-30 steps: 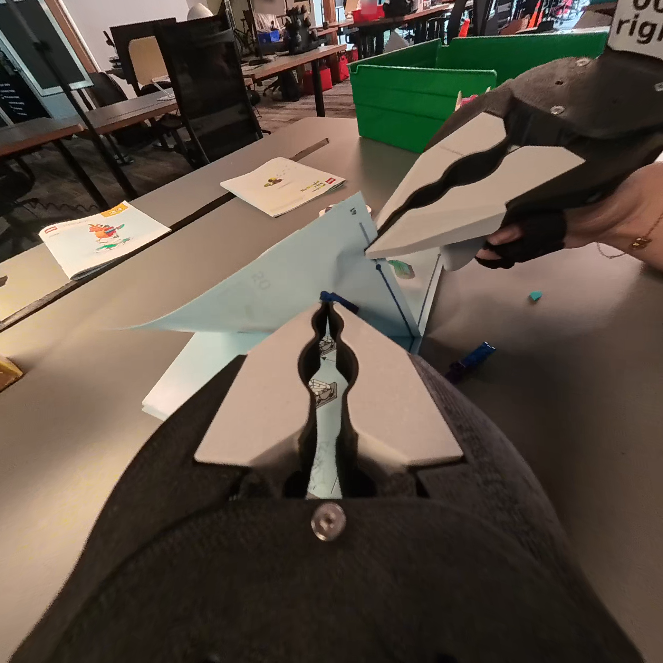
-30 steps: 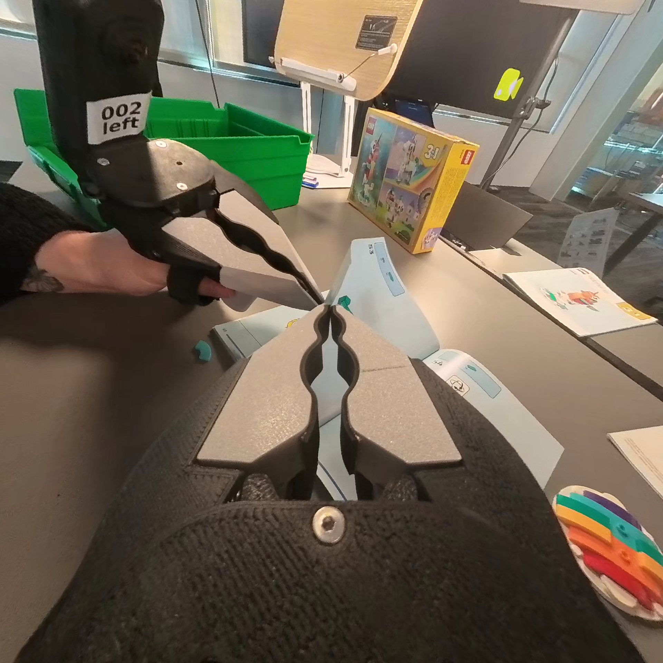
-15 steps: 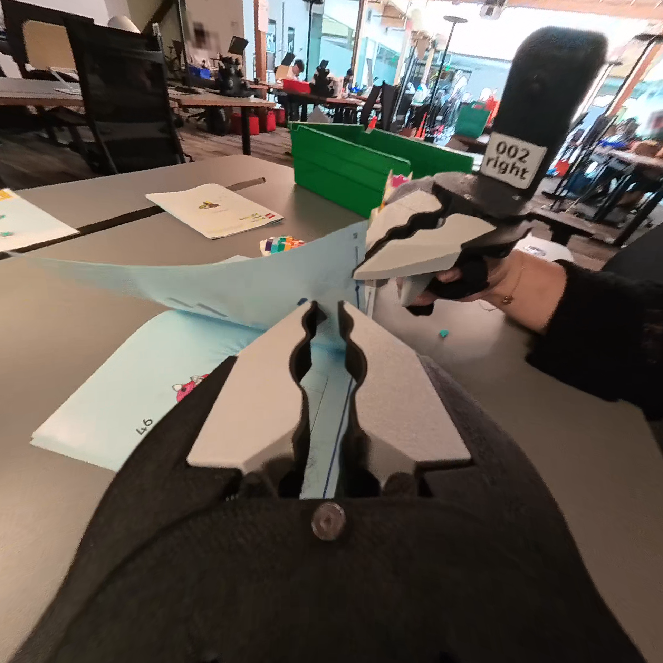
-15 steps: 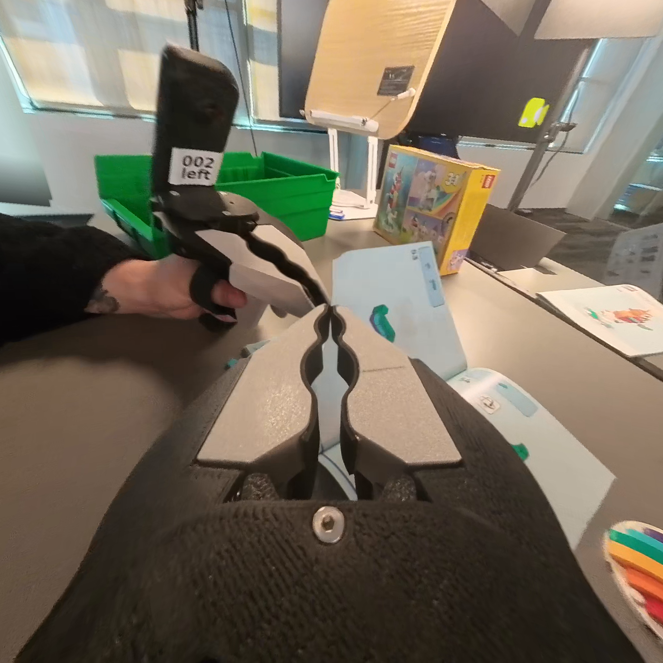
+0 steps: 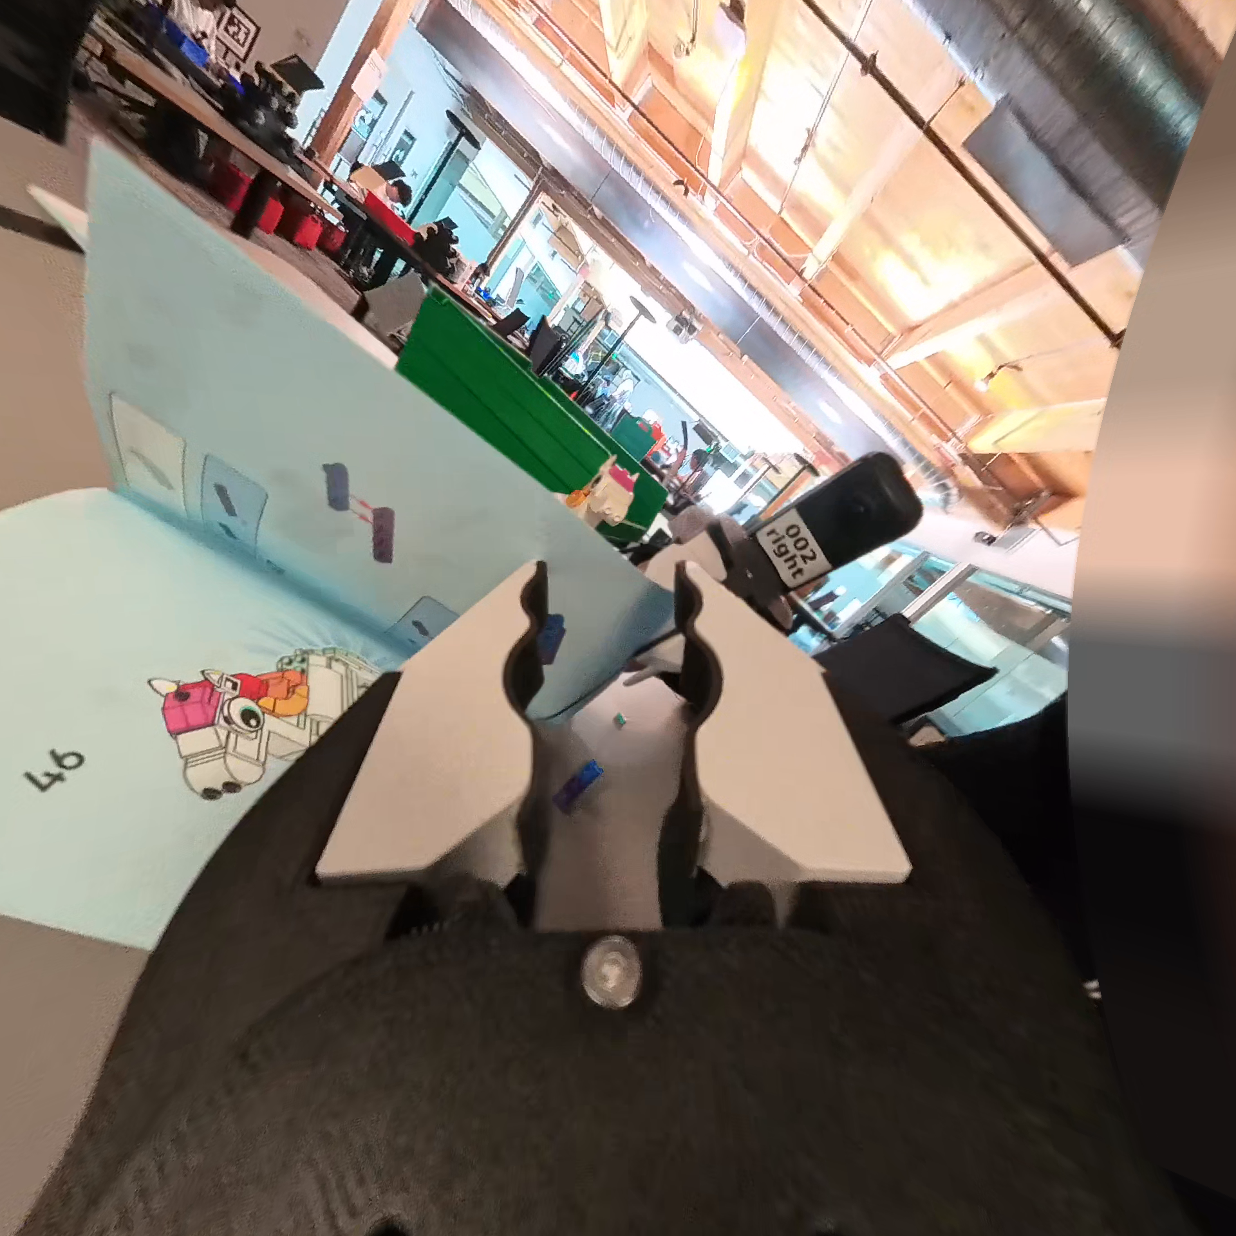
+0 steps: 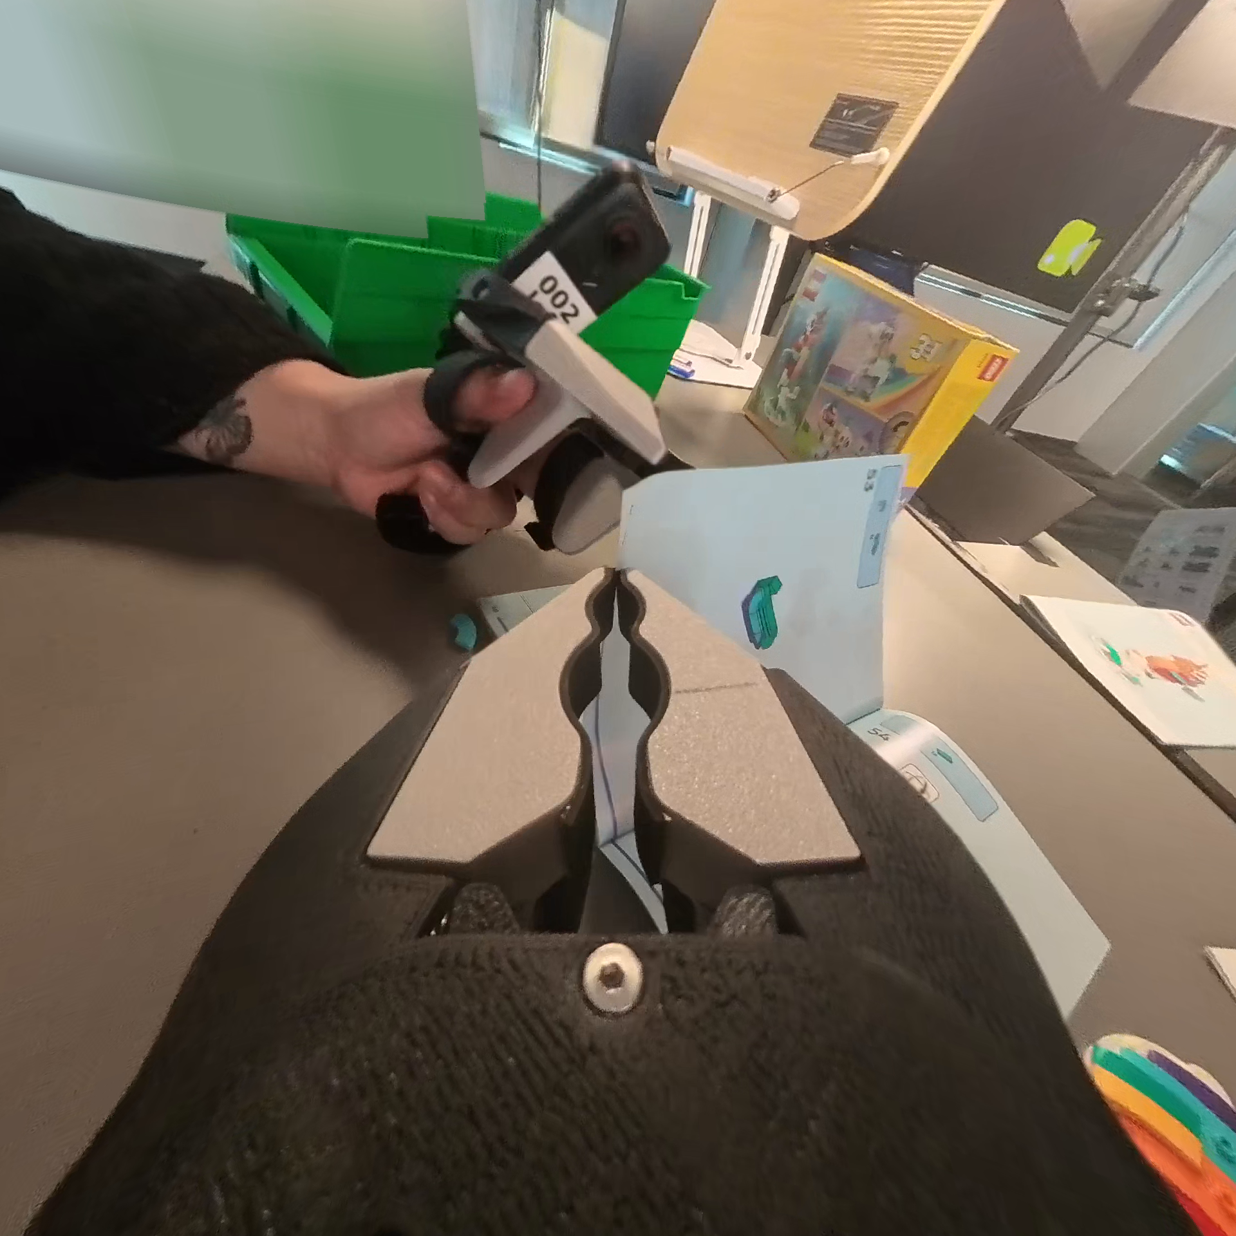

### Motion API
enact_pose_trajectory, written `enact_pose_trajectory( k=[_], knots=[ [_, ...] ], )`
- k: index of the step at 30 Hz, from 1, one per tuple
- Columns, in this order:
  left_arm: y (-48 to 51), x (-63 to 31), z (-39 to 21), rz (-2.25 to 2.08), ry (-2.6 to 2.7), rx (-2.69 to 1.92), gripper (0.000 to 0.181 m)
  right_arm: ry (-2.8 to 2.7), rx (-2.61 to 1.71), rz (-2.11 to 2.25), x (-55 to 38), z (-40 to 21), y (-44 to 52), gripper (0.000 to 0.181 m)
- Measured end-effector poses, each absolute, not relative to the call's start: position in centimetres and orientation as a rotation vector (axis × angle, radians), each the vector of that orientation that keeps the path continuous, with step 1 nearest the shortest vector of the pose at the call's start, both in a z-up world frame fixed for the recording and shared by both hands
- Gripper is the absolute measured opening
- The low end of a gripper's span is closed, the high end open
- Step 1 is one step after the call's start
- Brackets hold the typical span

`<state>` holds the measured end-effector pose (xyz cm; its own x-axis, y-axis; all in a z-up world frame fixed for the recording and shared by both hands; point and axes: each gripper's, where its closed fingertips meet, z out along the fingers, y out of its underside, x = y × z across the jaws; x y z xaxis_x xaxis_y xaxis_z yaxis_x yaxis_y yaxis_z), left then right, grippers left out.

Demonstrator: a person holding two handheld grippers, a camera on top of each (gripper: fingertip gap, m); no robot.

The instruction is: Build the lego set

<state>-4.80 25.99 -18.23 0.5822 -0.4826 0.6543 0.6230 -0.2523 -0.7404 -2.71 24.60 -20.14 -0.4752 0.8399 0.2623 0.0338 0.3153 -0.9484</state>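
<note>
Right gripper (image 6: 616, 576) fingers pinch a numbered booklet page (image 6: 789, 602); labelled left gripper (image 5: 608, 575) fingers spread wide

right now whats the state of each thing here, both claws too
left claw: open, empty
right claw: shut on page
page: lifted, standing up from booklet
booklet: open, flat on table
green bin: open top, contents not visible
lego box: upright, seems closed
purple brick: loose on table
teal brick: loose on table
</note>
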Motion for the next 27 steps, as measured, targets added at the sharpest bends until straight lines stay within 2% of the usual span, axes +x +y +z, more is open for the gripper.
enact_pose_trajectory(
  k=[4, 12, 27],
  knots=[
    [26.1, -4.7, -18.8, -1.102, -0.15, -1.513, 0.032, -1.797, -0.762, 1.217, -2.8, -20.6, 24.2, 0.0],
    [26.0, -4.5, -19.0, -1.14, -0.15, -1.526, 0.009, -1.829, -0.785, 1.253, -2.6, -21.1, 24.0, 0.001],
    [25.8, -4.1, -18.6, -1.173, -0.112, -1.499, 0.002, -1.717, -0.839, 1.495, -2.3, -19.0, 23.8, 0.007]
  ],
)
